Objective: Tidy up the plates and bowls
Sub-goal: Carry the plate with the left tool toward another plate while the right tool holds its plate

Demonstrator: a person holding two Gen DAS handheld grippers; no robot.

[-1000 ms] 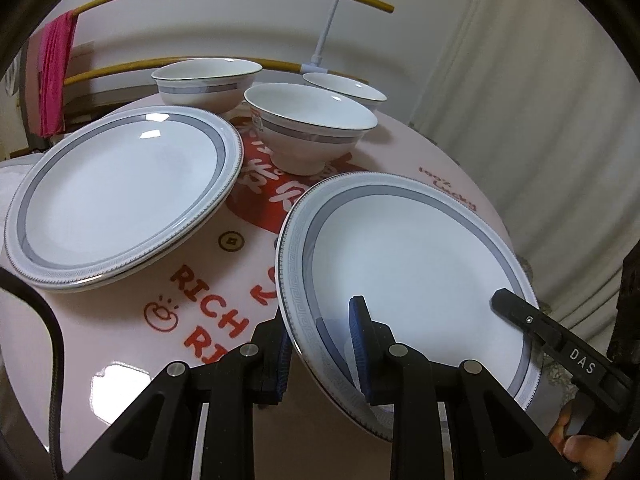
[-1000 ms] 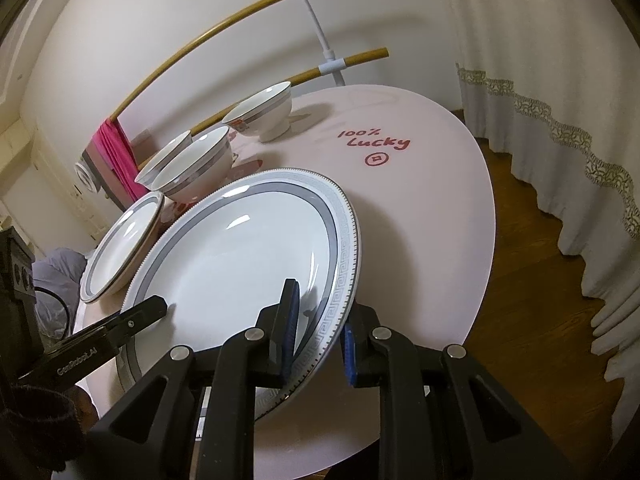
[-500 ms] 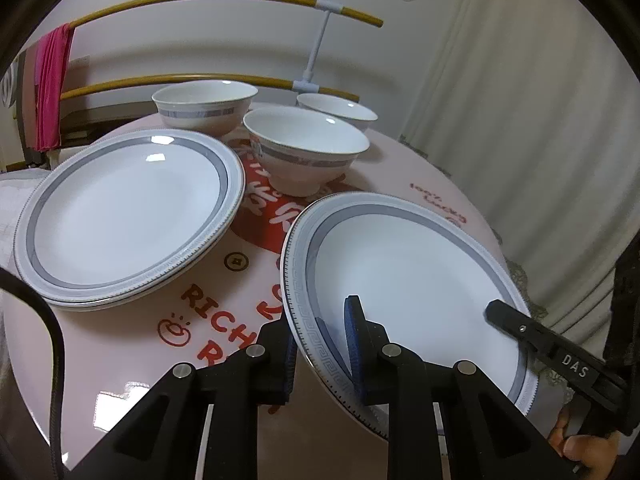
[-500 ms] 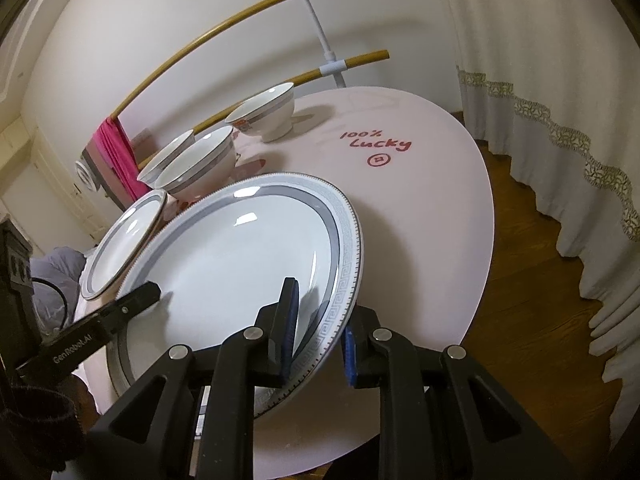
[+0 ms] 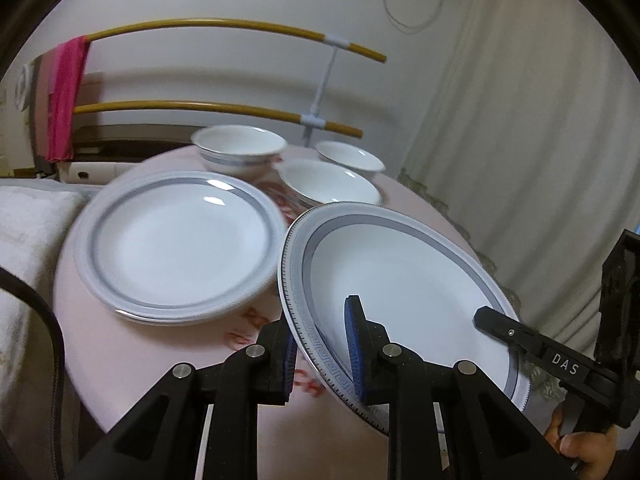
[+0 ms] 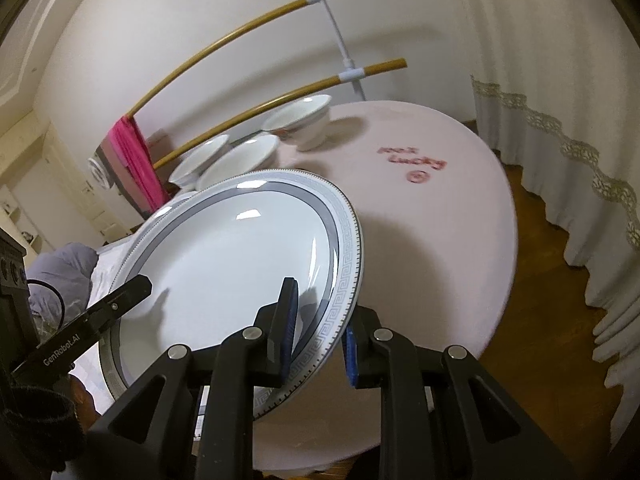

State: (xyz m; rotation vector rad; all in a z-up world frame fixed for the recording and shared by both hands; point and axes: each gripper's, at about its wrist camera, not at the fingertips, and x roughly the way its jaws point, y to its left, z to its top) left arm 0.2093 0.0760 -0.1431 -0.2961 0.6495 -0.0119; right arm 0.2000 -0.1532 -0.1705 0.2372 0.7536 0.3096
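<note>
A white plate with a grey patterned rim (image 5: pixel 400 280) hangs tilted above the pink round table (image 5: pixel 160 360), held from both sides. My left gripper (image 5: pixel 320 332) is shut on its near left rim, one pad above and one below. My right gripper (image 6: pixel 320 320) is shut on the opposite rim of the same plate (image 6: pixel 224 264). A stack of matching plates (image 5: pixel 180 240) lies on the table to the left. Three white bowls (image 5: pixel 240 152) (image 5: pixel 328 184) (image 5: pixel 348 158) stand behind.
A rack of yellow poles (image 5: pixel 240 28) with a pink cloth (image 5: pixel 64 100) stands behind the table. White curtains (image 6: pixel 560 120) hang to the right above a wooden floor (image 6: pixel 540 320). A white towel (image 5: pixel 24 240) lies at the left. A hand (image 5: pixel 580 448) holds the right gripper.
Both grippers have risen with the plate, which has left the table and now hangs tilted, its left rim close to the plate stack. The grips have not changed.
</note>
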